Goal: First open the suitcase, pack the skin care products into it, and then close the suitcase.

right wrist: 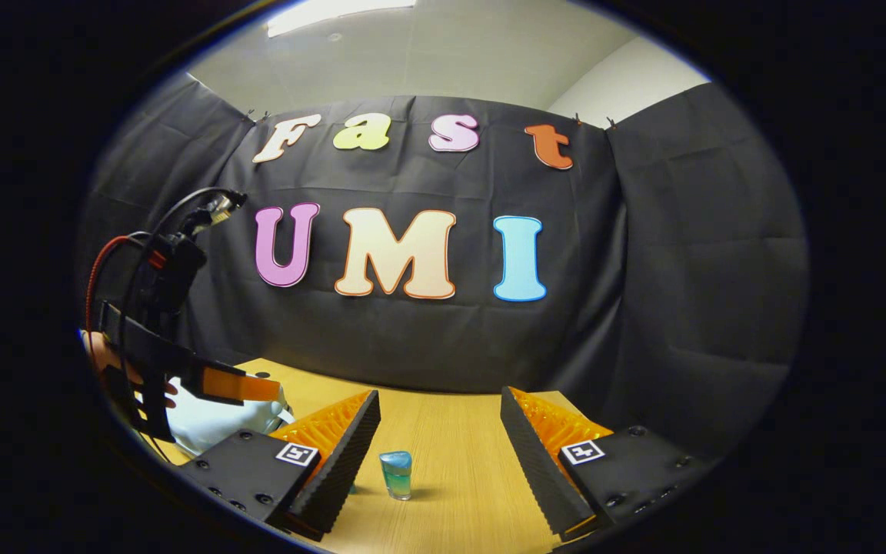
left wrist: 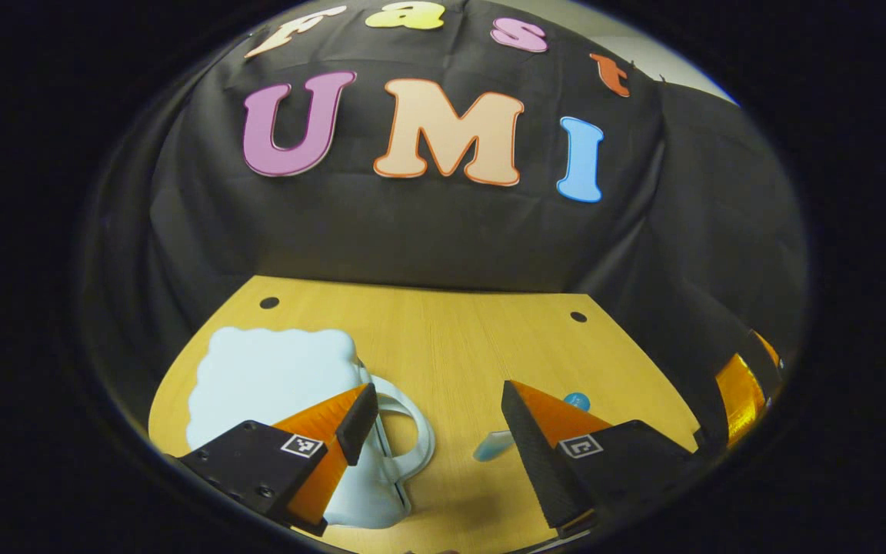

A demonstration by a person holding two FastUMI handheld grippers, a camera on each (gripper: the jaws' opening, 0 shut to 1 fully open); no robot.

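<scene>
Left gripper (left wrist: 439, 431), jaws apart and empty, hovers above the closed suitcase (left wrist: 274, 377), its handle (left wrist: 412, 431) directly ahead; right gripper (right wrist: 439, 454), likewise apart, faces a bottle (right wrist: 396, 474) right of the suitcase.

Light wood-grain bench (left wrist: 458, 346) here, with two small dark round holes (left wrist: 269, 302) near its far edge, one toward each corner, right up against the black cloth wall. On it at the left lies a pale blue hard-shell suitcase with a scalloped outline (left wrist: 266, 377), closed and flat, its looped handle (left wrist: 412, 438) pointing toward the middle. Over in the right gripper view, a small translucent blue-green bottle (right wrist: 396, 474) stands upright on the bare wood, well apart from the suitcase (right wrist: 212, 427).
</scene>
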